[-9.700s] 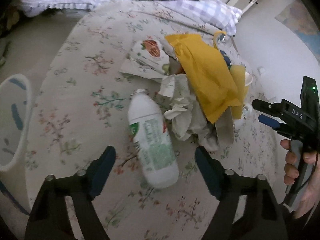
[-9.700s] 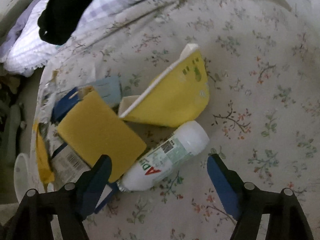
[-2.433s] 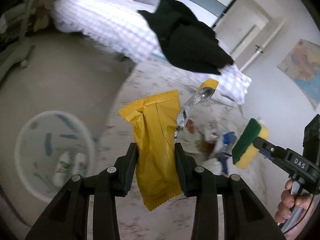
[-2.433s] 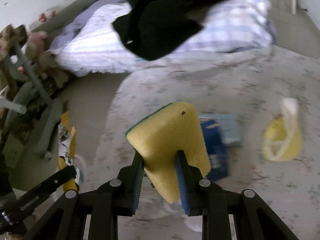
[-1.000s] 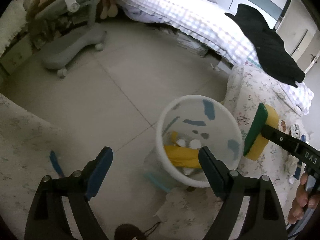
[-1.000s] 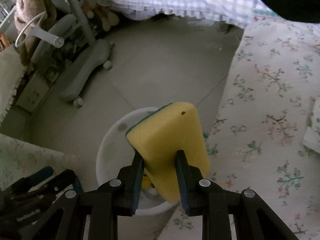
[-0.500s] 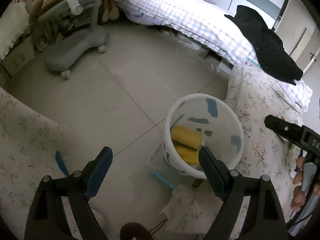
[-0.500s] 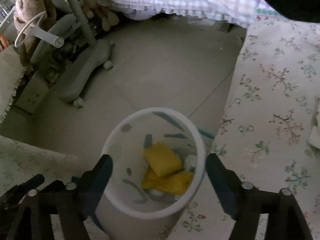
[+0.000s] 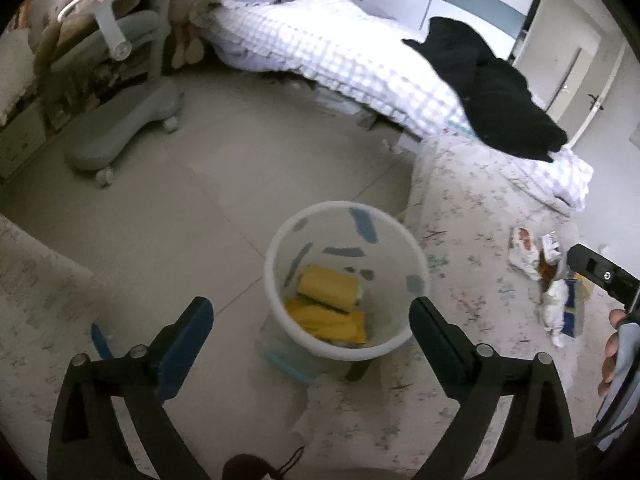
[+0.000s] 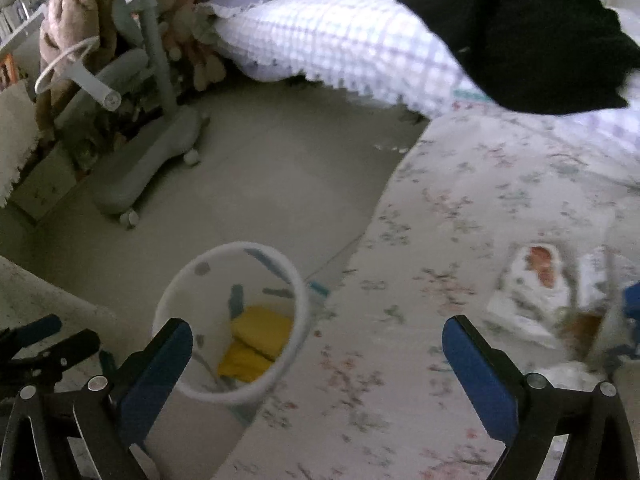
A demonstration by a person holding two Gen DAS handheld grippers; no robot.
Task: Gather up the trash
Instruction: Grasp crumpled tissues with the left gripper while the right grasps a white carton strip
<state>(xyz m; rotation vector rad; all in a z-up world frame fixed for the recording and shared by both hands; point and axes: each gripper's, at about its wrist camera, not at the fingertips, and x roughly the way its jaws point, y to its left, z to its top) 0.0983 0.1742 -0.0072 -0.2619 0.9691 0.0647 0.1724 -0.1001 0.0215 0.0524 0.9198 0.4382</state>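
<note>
A white bin [image 9: 276,240] stands on the floor beside the floral bedspread [image 9: 480,300]. In it lie a yellow sponge [image 9: 328,286] and a yellow wrapper [image 9: 324,320]. My left gripper [image 9: 310,312] hangs above the bin, its jaws opening with nothing between them. My right gripper [image 10: 316,326] hovers over the bin's [image 10: 176,292] right rim and the bed edge, jaws also opening and empty; the sponge [image 10: 262,332] lies below. On the bed rest a white wrapper [image 10: 536,276], crumpled tissue [image 9: 554,300] and a blue carton [image 9: 572,308].
A grey chair base [image 9: 120,136] stands on the floor at the back left. A checked quilt [image 9: 340,52] with a black garment [image 9: 492,92] lies behind. A hand [image 9: 612,356] holds the right gripper's body at the right edge of the left wrist view.
The right gripper opened and let go of the yellow sponge, which now lies in the bin. Both grippers have lifted and drawn back, the right one swinging toward the bed.
</note>
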